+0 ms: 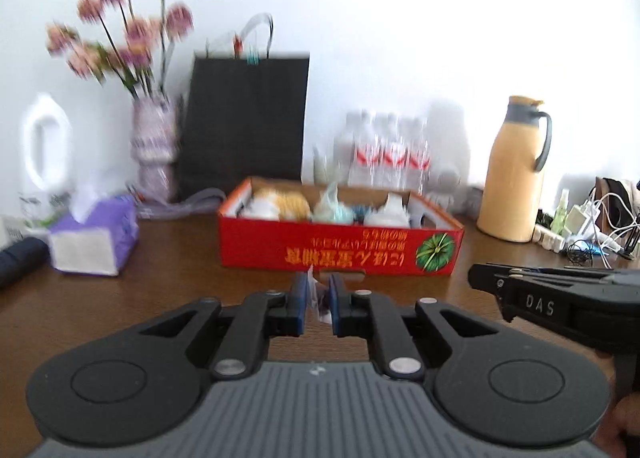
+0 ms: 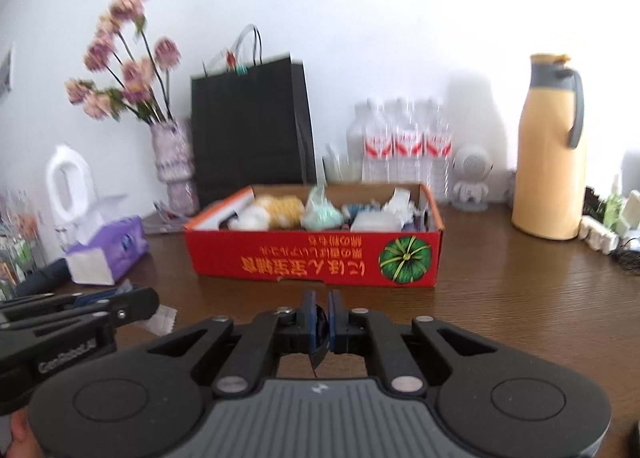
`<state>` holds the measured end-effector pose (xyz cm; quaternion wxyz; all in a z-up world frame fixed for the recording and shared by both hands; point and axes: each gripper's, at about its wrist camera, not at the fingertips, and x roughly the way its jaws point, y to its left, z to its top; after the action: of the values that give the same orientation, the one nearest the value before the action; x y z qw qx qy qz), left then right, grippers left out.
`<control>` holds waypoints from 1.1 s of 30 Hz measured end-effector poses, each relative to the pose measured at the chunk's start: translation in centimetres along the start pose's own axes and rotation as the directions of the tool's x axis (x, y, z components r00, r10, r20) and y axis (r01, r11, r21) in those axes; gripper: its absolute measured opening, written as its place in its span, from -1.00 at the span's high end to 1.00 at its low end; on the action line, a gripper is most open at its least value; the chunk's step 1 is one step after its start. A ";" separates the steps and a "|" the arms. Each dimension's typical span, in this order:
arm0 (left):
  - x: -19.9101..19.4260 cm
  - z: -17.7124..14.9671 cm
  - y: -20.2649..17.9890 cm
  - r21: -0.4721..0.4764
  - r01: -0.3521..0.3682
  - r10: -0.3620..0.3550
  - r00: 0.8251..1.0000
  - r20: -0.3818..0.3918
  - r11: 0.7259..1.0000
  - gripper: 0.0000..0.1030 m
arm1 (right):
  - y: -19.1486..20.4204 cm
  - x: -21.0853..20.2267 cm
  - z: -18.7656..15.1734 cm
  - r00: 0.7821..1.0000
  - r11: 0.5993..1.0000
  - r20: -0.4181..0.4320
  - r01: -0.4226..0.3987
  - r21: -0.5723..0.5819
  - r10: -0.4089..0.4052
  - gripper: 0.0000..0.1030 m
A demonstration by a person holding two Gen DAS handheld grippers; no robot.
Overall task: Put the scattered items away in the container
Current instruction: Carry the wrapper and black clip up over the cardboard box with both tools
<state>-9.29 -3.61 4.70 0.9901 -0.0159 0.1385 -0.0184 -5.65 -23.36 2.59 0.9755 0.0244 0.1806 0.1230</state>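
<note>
A red cardboard box (image 1: 340, 250) sits on the brown table, holding several soft items: white, yellow, mint green and blue. It also shows in the right wrist view (image 2: 312, 258). My left gripper (image 1: 320, 292) is shut on a small white and purple packet (image 1: 322, 304), just in front of the box. My right gripper (image 2: 320, 310) is shut on a small dark item (image 2: 319, 334), also just in front of the box. The right gripper shows from the side in the left wrist view (image 1: 520, 294). The left gripper shows at the left of the right wrist view (image 2: 132, 304).
Behind the box stand a black paper bag (image 1: 244, 122), a vase of pink flowers (image 1: 154, 146), water bottles (image 1: 384, 150) and a yellow thermos jug (image 1: 512, 170). A purple tissue box (image 1: 96, 234) and white jug (image 1: 44, 150) are at the left. Cables and chargers (image 1: 592, 226) lie at the right.
</note>
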 end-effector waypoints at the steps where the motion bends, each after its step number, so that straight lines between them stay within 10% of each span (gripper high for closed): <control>1: -1.0 -0.5 -0.3 0.009 -0.006 0.006 1.000 0.016 1.000 0.76 | 0.0 -1.0 -0.4 1.000 1.000 0.014 0.000 -0.008 0.000 0.90; 17: -7.1 -1.7 0.0 -0.002 -0.022 0.022 0.991 0.129 1.000 0.76 | -0.5 -10.0 -3.4 0.978 0.999 0.203 0.052 -0.009 -0.049 0.90; 27: 2.0 5.4 0.7 -0.015 -0.005 0.008 0.982 0.191 1.000 0.76 | -1.2 -2.5 2.4 0.979 0.999 0.201 0.037 0.000 -0.036 0.90; 33: 10.1 11.7 0.6 -0.010 0.009 -0.007 0.975 0.222 1.000 0.76 | -2.5 4.0 9.8 0.944 0.996 0.320 0.092 -0.014 -0.083 0.90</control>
<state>3.63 -3.09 13.18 0.9992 -0.0237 0.0270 -0.0196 2.04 -24.79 10.18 0.9966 0.0221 0.0196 0.0764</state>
